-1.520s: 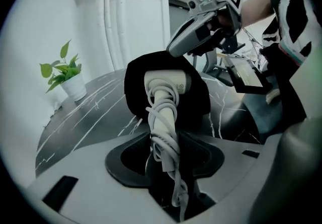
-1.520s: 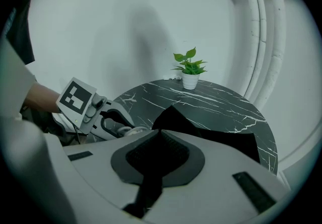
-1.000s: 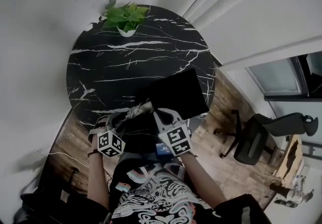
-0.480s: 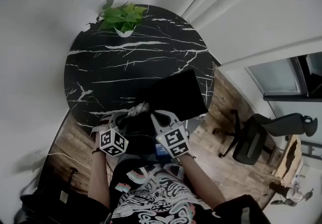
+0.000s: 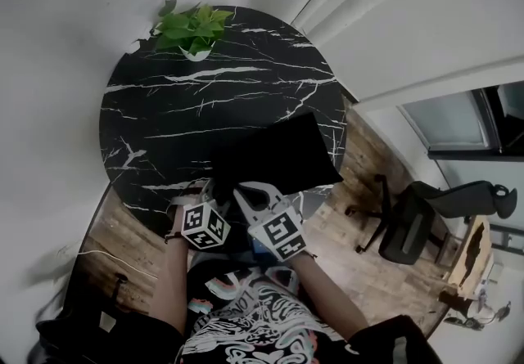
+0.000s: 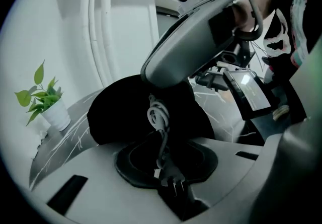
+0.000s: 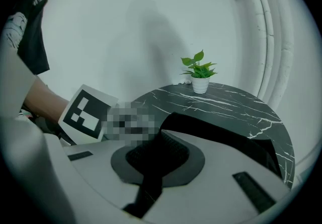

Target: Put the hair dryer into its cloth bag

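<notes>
On the round black marble table (image 5: 164, 109) the black cloth bag (image 5: 278, 154) lies at the near side, with its edge clamped in the fully closed right gripper (image 7: 160, 153). The left gripper (image 6: 163, 165) is pinched nearly closed on the grey power cord (image 6: 158, 115) by its plug (image 6: 173, 185). The hair dryer body doesn't show, probably inside already, so imo hold the mouth up and push the coil deep before releasing.

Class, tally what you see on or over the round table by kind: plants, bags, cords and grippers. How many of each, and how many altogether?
Potted plant: 1
Black cloth bag: 1
Power cord: 1
Grippers: 2 (left gripper, right gripper)
Total: 5
</notes>
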